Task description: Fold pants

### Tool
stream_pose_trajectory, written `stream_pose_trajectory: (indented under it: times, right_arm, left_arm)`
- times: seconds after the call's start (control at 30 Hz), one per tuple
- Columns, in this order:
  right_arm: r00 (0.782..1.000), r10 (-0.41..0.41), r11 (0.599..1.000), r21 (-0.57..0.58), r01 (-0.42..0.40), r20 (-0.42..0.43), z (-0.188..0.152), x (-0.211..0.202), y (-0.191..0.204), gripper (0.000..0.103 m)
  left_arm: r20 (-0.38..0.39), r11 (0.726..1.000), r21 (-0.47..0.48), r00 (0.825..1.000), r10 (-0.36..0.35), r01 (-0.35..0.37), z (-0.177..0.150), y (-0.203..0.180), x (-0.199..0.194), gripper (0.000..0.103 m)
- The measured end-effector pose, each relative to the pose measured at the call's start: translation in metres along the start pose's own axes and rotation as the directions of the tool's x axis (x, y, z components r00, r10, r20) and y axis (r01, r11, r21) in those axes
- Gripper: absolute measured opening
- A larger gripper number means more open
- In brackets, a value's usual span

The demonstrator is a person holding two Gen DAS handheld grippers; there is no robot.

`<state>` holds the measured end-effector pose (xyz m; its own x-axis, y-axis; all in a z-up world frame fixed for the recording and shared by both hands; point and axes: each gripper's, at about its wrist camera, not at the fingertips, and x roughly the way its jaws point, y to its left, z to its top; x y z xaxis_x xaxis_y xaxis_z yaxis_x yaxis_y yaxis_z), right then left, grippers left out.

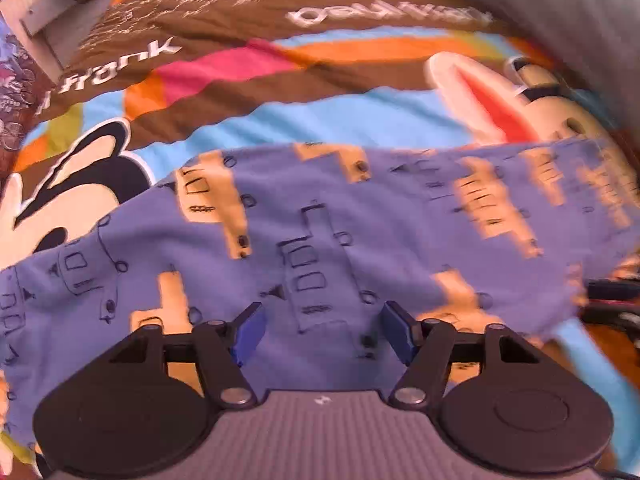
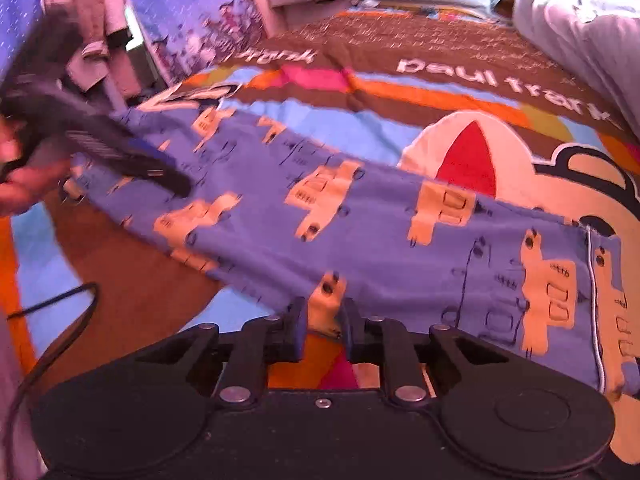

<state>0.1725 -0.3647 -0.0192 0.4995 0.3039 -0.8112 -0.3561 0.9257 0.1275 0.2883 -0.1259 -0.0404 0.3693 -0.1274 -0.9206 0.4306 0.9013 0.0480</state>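
On the bed, my soft blue pants (image 2: 380, 232), printed with tan trucks, lie stretched flat across a cartoon-patterned bedspread (image 2: 400, 92) in brown, orange and sky blue. My left gripper (image 1: 322, 330) hovers spread wide above the knit cloth, nothing between its blue pads. My right gripper (image 2: 324, 328), narrowly parted, has the fabric's near edge bunched between its black fingers (image 2: 296, 332).
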Motion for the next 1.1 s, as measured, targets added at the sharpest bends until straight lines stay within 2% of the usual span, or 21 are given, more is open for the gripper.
stream_pose_trajectory:
  times: [0.07,0.13,0.23,0.27,0.3,0.33,0.4,0.43,0.47,0.5,0.57,0.6,0.67,0.73,0.77,0.8,0.83,0.9,1.0,1.03,1.1]
  right_arm:
    - [1.000,0.014,1.000,-0.023,-0.014,-0.020,-0.007,-0.008,0.002,0.019]
    - [0.999,0.039,0.999,0.012,-0.039,-0.006,-0.010,-0.021,-0.002,0.020]
    - [0.988,0.098,0.989,0.097,-0.110,0.117,-0.007,-0.036,-0.005,0.023]
    - [0.983,0.100,0.986,0.114,-0.118,0.150,-0.003,-0.036,-0.005,0.025]
    - [0.980,0.093,0.983,0.141,-0.119,0.178,0.002,-0.031,-0.005,0.032]
    - [0.980,0.083,0.973,0.196,-0.119,0.180,0.006,-0.021,-0.007,0.042]
    - [0.987,0.114,0.922,0.360,-0.146,0.110,0.005,0.001,-0.020,0.047]
    - [0.984,0.137,0.884,0.435,-0.172,0.111,-0.003,0.006,-0.029,0.046]
    - [0.980,0.145,0.867,0.459,-0.194,0.140,-0.009,0.002,-0.034,0.046]
    - [0.979,0.134,0.853,0.485,-0.192,0.151,-0.014,-0.009,-0.039,0.049]
    - [0.982,0.054,0.853,0.502,-0.141,0.183,-0.026,-0.035,-0.046,0.066]
    - [0.977,-0.020,0.857,0.506,-0.092,0.211,-0.036,-0.054,-0.051,0.079]
    - [0.955,-0.197,0.825,0.564,0.039,0.222,-0.056,-0.082,-0.063,0.085]
    - [0.925,-0.330,0.739,0.662,0.130,0.186,-0.074,-0.097,-0.079,0.085]
    - [0.919,-0.358,0.666,0.735,0.126,0.167,-0.086,-0.100,-0.091,0.084]
    - [0.919,-0.349,0.617,0.783,0.081,0.181,-0.097,-0.098,-0.100,0.084]
    - [0.912,-0.344,0.562,0.827,0.010,0.223,-0.108,-0.098,-0.108,0.083]
    - [0.896,-0.358,0.530,0.847,-0.035,0.261,-0.110,-0.098,-0.110,0.081]
    - [0.895,-0.344,0.515,0.854,-0.074,0.285,-0.109,-0.089,-0.114,0.069]
    - [0.897,-0.338,0.515,0.854,-0.078,0.286,-0.109,-0.087,-0.117,0.066]
    - [0.896,-0.332,0.503,0.859,-0.095,0.294,-0.106,-0.084,-0.121,0.061]
  left_arm:
    - [0.023,1.000,-0.017,1.000,-0.008,0.009,0.005,0.000,-0.001,0.072]
    - [0.091,0.996,-0.043,0.993,-0.076,0.080,0.014,-0.001,-0.008,0.072]
    - [0.165,0.983,-0.026,0.970,-0.176,0.183,0.032,-0.017,-0.012,0.072]
    - [0.167,0.981,-0.005,0.967,-0.191,0.194,0.040,-0.027,-0.009,0.073]
    - [0.156,0.981,0.033,0.968,-0.195,0.192,0.049,-0.042,-0.003,0.073]
    - [0.140,0.982,0.066,0.973,-0.182,0.174,0.057,-0.057,0.004,0.074]
    - [0.062,0.987,0.157,0.997,-0.041,0.031,0.072,-0.091,0.028,0.074]
    - [0.026,0.978,0.203,0.998,0.049,-0.054,0.076,-0.105,0.041,0.074]
    - [0.015,0.966,0.237,0.995,0.100,-0.100,0.078,-0.116,0.049,0.078]
    - [0.042,0.963,0.243,0.993,0.108,-0.115,0.081,-0.121,0.051,0.078]
    - [0.078,0.960,0.245,0.990,0.117,-0.133,0.088,-0.126,0.050,0.077]
    - [0.105,0.961,0.235,0.987,0.124,-0.146,0.093,-0.129,0.047,0.077]
    - [0.176,0.961,0.214,0.975,0.137,-0.174,0.100,-0.139,0.039,0.075]
    - [0.231,0.958,0.246,0.969,0.091,-0.149,0.111,-0.160,0.033,0.075]
    - [0.245,0.956,0.272,0.969,0.046,-0.114,0.114,-0.171,0.031,0.076]
    - [0.251,0.949,0.309,0.968,-0.017,-0.064,0.116,-0.187,0.029,0.077]
    - [0.254,0.939,0.343,0.965,-0.065,-0.027,0.116,-0.202,0.028,0.077]
    - [0.275,0.900,0.435,0.953,-0.124,-0.008,0.116,-0.231,0.032,0.077]
    - [0.294,0.806,0.580,0.953,-0.067,-0.123,0.116,-0.271,0.053,0.074]
    - [0.289,0.786,0.603,0.956,-0.056,-0.137,0.117,-0.278,0.061,0.074]
    - [0.251,0.770,0.618,0.968,0.000,-0.160,0.122,-0.290,0.079,0.077]
